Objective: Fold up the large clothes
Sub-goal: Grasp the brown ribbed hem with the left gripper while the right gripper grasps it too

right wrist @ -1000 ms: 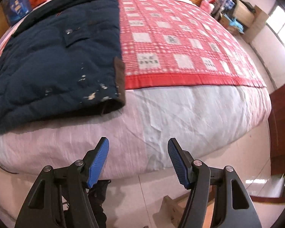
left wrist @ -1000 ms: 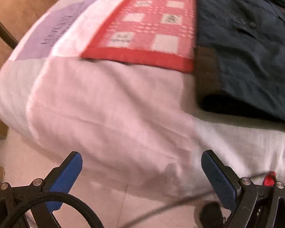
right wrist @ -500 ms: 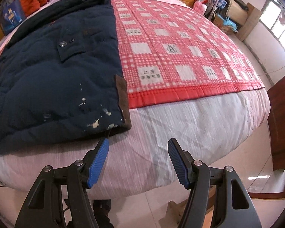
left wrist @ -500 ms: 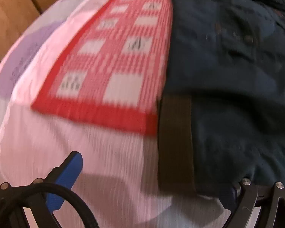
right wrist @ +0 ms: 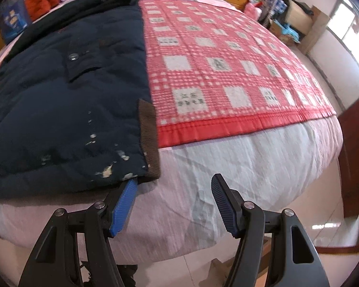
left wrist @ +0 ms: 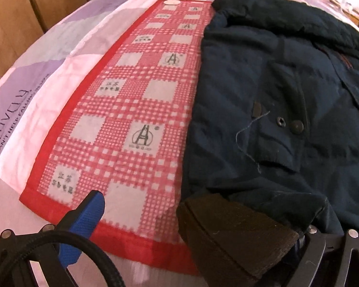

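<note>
Jacket [right wrist: 67, 100], navy padded, lies flat on red checked mat [right wrist: 222, 71] on the bed [right wrist: 239, 167]. Left gripper [left wrist: 193, 227] fingers spread around its brown cuff [left wrist: 229, 234]; right gripper [right wrist: 172, 205] fingers spread at the hem corner.

Purple bedsheet patch [left wrist: 14, 110] reads "LOVELY"; red checked mat [left wrist: 141, 110] squares carry an "A" logo

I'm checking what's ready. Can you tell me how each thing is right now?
Jacket: spread flat, unfolded.
Cuff: lifted over left gripper's right finger.
Pocket snap: undone.
Mat: flat on bed.
Left gripper: open.
Right gripper: open, left fingertip at jacket hem.
</note>
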The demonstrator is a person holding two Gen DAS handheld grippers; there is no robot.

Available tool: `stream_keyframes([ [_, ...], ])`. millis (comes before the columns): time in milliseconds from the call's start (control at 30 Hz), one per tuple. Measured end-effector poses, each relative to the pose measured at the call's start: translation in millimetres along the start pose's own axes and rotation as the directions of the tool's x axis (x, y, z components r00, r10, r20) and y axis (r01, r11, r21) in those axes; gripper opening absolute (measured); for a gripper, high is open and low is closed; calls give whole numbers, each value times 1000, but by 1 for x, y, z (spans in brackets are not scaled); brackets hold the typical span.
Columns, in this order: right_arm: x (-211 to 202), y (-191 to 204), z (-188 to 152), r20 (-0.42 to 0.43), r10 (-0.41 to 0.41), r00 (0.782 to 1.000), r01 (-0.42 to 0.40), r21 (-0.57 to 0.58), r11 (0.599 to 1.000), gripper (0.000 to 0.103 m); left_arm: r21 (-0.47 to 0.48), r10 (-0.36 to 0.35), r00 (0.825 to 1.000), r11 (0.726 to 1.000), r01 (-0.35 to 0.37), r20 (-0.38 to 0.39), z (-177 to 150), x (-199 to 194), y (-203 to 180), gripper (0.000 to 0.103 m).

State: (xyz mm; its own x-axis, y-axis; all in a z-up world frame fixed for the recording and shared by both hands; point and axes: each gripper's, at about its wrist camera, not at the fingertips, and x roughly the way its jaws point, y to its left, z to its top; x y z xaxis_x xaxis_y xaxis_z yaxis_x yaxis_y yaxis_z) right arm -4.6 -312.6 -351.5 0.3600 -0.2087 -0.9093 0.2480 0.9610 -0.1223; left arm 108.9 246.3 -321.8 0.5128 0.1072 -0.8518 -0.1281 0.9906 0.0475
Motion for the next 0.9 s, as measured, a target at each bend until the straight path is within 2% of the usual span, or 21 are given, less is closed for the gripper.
stream_keyframes([
  [100,4,4,-1,3,-10,1000,10,-54,999,68,16,9,1000,1000,-9,-14,-3,4,-4,103],
  [233,15,2,15,44,-13,999,14,-30,999,68,11,4,999,1000,-3,-33,-14,5,-4,103],
  [333,17,-13,29,95,11,995,-16,54,998,68,16,25,999,1000,-25,-48,-27,5,0,103],
  [433,19,-25,28,99,40,994,-54,149,987,68,19,51,996,999,-50,-66,-40,5,8,103],
  [500,19,-20,25,93,35,995,-47,136,990,66,6,60,995,998,-60,-76,-48,5,17,103],
  [567,20,-11,25,91,46,995,-55,96,994,57,-5,59,996,998,-59,-73,-51,5,21,103],
  [633,23,0,27,84,58,995,-61,40,997,54,12,29,998,1000,-28,-62,-51,3,15,102],
  [733,28,7,33,87,64,994,-64,-4,998,53,91,-14,998,996,19,-55,-50,3,-5,91],
  [767,28,6,34,90,64,994,-64,-6,998,52,118,-29,998,992,35,-54,-49,4,-12,83],
  [833,29,-2,39,100,69,993,-72,26,997,52,154,-41,998,987,49,-53,-45,6,-19,77],
  [900,29,-12,42,109,87,990,-95,70,993,52,156,-62,997,985,70,-54,-40,9,-16,65],
])
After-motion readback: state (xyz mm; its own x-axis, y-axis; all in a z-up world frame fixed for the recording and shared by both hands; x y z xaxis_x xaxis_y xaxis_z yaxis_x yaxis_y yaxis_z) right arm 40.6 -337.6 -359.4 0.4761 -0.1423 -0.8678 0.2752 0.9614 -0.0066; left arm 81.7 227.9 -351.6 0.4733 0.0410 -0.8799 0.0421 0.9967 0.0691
